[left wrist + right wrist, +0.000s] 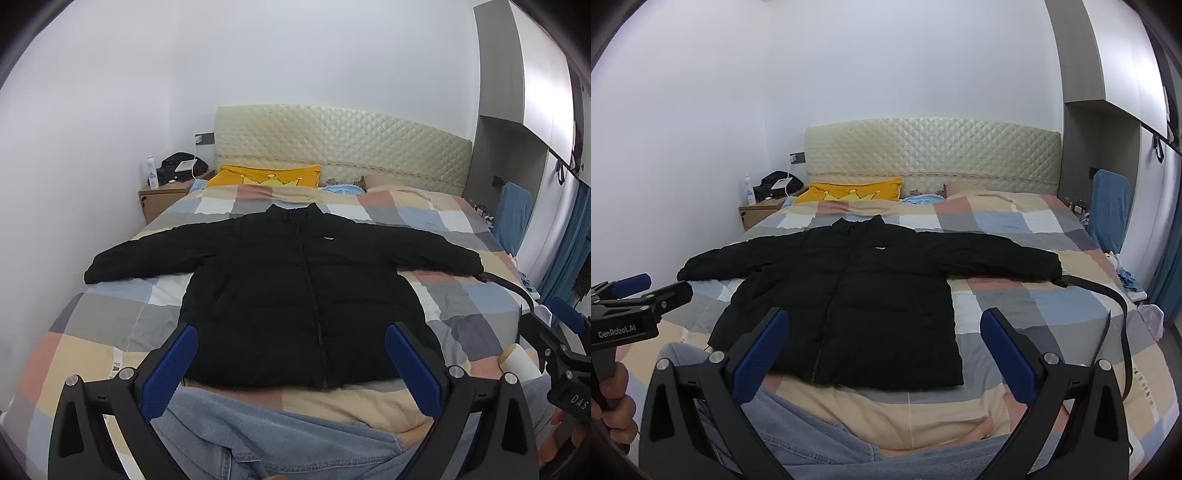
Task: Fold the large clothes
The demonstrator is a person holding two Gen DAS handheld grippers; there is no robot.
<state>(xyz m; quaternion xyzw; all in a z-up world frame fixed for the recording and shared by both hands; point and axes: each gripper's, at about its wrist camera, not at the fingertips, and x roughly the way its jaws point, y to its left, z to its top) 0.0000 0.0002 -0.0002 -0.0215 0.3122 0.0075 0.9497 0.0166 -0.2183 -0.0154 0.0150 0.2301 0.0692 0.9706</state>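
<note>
Nearest in both wrist views are a person's knees in light blue jeans (280, 439), kneeling at the near edge of the bed. Just above them the left gripper (291, 354) hangs with its 2 blue-padded fingers (173, 373) spread wide and nothing between them. The right gripper (884, 343) is likewise spread wide and empty, hovering over the near bed edge. At the left edge of the right wrist view a hand (613, 402) grips the left tool's handle.

Beyond the grippers a black puffer jacket (295, 288) lies flat on the checked bedspread (110, 317), front up and zipped, hem nearest, collar toward the far end, and both sleeves stretched out to left and right. It is unfolded, and neither gripper touches it. A black belt (1119, 314) curves across the bedspread just beside the right cuff.

Farther on, a yellow pillow (266, 177) leans at the quilted cream headboard (343, 147). At the far left a wooden nightstand (162, 197) carries a white bottle (152, 173) and a dark bag. A blue towel (1108, 210) hangs at the far right.
</note>
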